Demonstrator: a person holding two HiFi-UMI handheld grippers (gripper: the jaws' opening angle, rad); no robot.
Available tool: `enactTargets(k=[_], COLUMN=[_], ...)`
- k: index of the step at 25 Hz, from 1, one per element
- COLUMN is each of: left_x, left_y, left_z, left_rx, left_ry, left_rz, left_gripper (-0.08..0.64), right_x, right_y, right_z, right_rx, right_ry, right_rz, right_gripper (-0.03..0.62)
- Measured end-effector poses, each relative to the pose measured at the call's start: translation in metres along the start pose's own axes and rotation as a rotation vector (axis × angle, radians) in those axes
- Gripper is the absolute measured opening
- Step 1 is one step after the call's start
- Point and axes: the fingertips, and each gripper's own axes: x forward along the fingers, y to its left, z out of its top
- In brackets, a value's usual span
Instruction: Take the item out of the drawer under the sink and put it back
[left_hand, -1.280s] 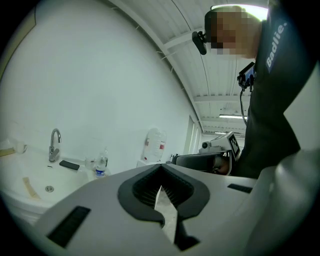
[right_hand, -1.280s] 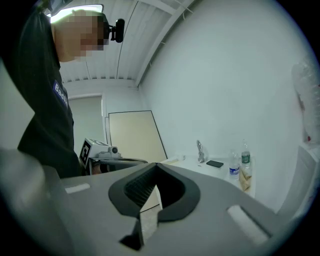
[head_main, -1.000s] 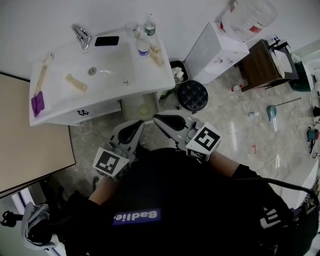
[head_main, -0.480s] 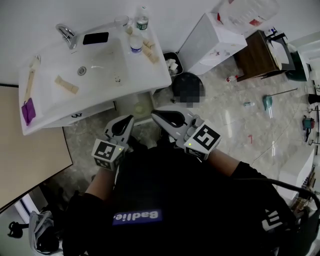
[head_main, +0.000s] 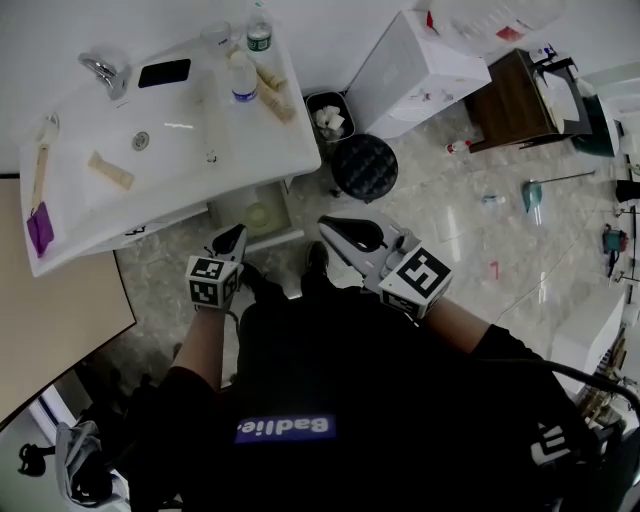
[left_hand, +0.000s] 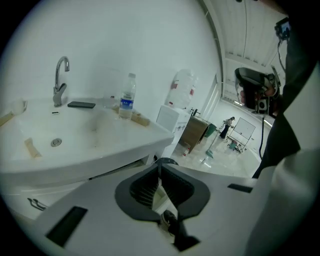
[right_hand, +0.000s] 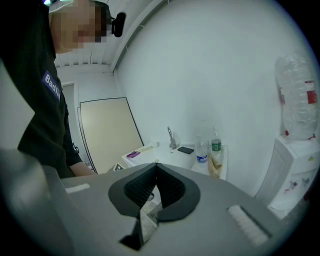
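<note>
Shows pale round item (head_main: 259, 213) in open white drawer (head_main: 281, 207). Holds left gripper (head_main: 236, 234) tilted down, right gripper (head_main: 331, 226) flatter, all fingers pressed together, empty

Here's a washroom corner inside a bigger workspace: white sink (head_main: 150, 150) at ten o'clock, tap (head_main: 103, 72) and bottles (head_main: 243, 77) on it, water dispenser (head_main: 415, 70) at one o'clock, bin (head_main: 327, 115) just beside, glossy tiled floor (head_main: 470, 220) at three o'clock.

I am wearing a black top (head_main: 340, 380) with a blue patch (head_main: 285, 428) lettered in white, behind my tongs. My grey left gripper (head_main: 236, 234) and grey right gripper (head_main: 326, 223), both black-padded, are each carrying a white cube with black square markers (head_main: 418, 280).
</note>
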Motion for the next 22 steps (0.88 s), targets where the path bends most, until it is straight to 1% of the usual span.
enactTargets(k=[4,8,10,15,20,22], left_x=[0.036,0.070,0.084,0.113,0.139,0.148], left_y=[0.014,0.019,0.023,0.040,0.055,0.062], left_z=[-0.028,-0.055,-0.066,-0.086,-0.106,-0.112], left_rx=[-0.003,-0.021,-0.024,-0.013,-0.043,-0.042], left_ry=[0.084,0.160,0.194,0.263,0.338,0.368], left_rz=[0.049,0.063,0.066,0.104,0.142,0.164], left_gripper=[0.008,0.011,0.074,0.101,0.143,0.156], right_x=[-0.018,-0.027,-0.031,-0.044,-0.052,-0.055], right_y=[-0.027,-0.044,-0.049,-0.065,-0.075,-0.077], right_z=[-0.016,-0.031,-0.039,-0.051,-0.065,-0.070], right_rx=[0.020,0.049,0.056,0.077,0.105,0.112], right_ry=[0.032,0.050,0.069,0.091,0.110,0.123], right_rz=[-0.022,-0.040,-0.047,-0.081,-0.108,-0.118], right_gripper=[0.002,0.002,0.002,0.002,0.002,0.002])
